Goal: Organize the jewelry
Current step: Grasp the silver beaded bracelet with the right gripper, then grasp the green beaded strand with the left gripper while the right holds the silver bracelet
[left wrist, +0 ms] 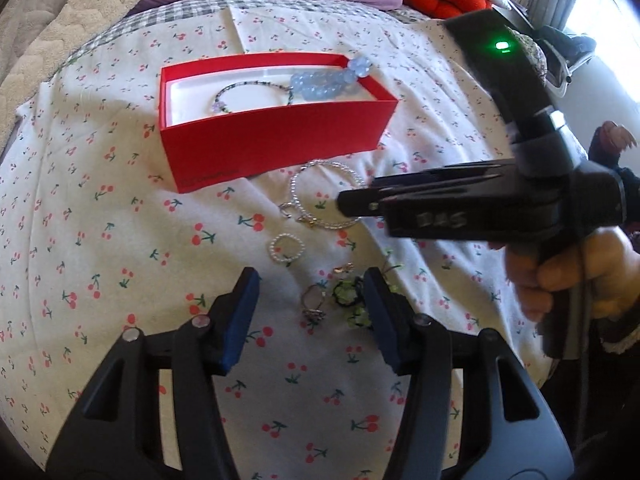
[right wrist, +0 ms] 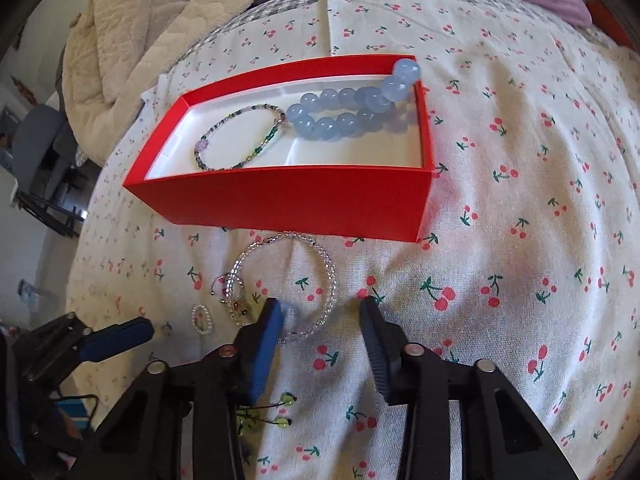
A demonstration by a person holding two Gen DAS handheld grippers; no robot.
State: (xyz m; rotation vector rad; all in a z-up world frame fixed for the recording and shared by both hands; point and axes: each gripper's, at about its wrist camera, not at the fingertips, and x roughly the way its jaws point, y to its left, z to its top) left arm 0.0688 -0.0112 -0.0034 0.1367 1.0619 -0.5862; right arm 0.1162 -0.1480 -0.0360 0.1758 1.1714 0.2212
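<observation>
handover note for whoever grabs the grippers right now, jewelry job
Left gripper: open, empty, low over the ring and green bead piece.
Right gripper: open, empty, at the clear bead bracelet, not closed on it.
Done: blue bead bracelet and thin beaded bracelet lie in the red box; a few blue beads ride up on its corner.
Left, all on the cherry sheet: clear bracelet, small pearl ring, ring, green piece.

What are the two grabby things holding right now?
Nothing. The left gripper and right gripper both have open jaws over the bed; the clear bead bracelet lies loose on the sheet.
</observation>
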